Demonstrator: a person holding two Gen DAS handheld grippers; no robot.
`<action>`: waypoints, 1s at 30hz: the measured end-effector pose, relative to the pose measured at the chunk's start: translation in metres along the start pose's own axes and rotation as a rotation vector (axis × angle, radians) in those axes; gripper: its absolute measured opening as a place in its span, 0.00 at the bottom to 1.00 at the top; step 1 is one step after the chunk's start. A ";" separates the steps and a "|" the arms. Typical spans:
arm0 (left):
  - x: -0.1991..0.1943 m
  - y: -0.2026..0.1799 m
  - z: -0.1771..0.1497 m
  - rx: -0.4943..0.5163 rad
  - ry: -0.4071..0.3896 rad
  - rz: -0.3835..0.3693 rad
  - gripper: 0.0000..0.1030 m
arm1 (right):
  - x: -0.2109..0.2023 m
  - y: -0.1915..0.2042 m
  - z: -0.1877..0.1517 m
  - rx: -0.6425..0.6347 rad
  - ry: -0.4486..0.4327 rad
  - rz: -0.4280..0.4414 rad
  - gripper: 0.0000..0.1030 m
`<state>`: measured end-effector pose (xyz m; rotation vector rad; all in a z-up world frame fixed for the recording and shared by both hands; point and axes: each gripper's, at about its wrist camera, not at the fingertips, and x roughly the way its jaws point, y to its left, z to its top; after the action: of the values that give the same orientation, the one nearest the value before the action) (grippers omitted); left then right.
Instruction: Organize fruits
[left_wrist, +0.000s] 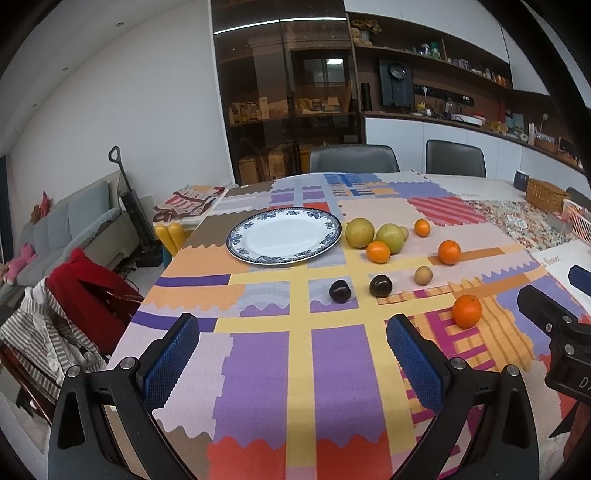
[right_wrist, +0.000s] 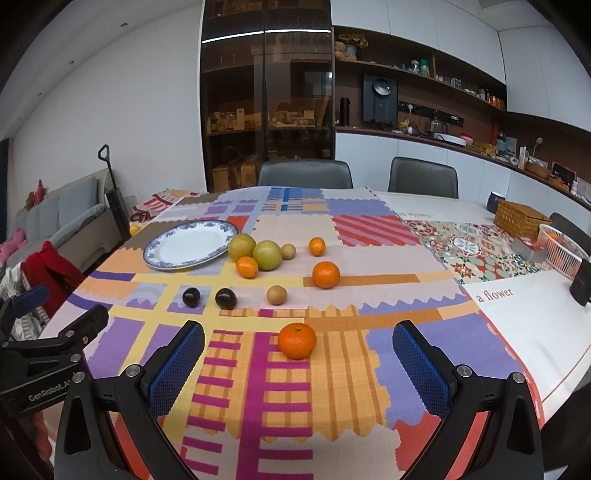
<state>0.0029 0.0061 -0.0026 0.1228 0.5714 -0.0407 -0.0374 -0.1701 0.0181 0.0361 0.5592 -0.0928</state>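
- Left tongs (left_wrist: 291, 365): blue-padded fingers (left_wrist: 173, 362) spread wide, nothing between them, hovering over the purple and yellow patches of the tablecloth (left_wrist: 258, 369) on the counter
- Right tongs (right_wrist: 297, 369): likewise spread wide and empty, held above the orange and magenta striped patch; in the left wrist view only part of their black body shows at the right edge
- Nearest orange (right_wrist: 297, 340): on the cloth just ahead of the right tongs, lying between the lines of the two fingers but not touched by either
- Two dark plums (left_wrist: 340, 291) (left_wrist: 380, 285): side by side, apart from each other, ahead of the left tongs
- Small tan round fruit (right_wrist: 276, 294): to the right of the plums
- Larger orange (right_wrist: 325, 274) and a small one (right_wrist: 317, 246): farther back, each standing alone
- Two yellow-green pears (right_wrist: 242, 246) (right_wrist: 267, 254): close together beside the plate, a small orange (right_wrist: 247, 267) in front of them and another small tan fruit (right_wrist: 288, 251) just beside the right-hand pear
- Blue-rimmed white plate (left_wrist: 236, 243): bare, at the far left of the fruit group
- Wicker box (right_wrist: 517, 218) and white mesh basket (right_wrist: 565, 254): far right of the counter
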 end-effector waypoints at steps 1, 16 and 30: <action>0.002 0.000 0.001 0.005 -0.001 -0.003 1.00 | 0.002 0.000 0.000 -0.001 0.005 0.000 1.00; 0.055 -0.009 0.016 0.101 0.036 -0.049 0.95 | 0.060 -0.002 0.004 0.035 0.136 -0.024 0.99; 0.124 -0.029 0.019 0.169 0.177 -0.122 0.75 | 0.115 -0.001 -0.006 0.038 0.279 -0.007 0.76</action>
<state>0.1153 -0.0252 -0.0574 0.2575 0.7513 -0.1987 0.0570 -0.1794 -0.0479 0.0850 0.8361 -0.1056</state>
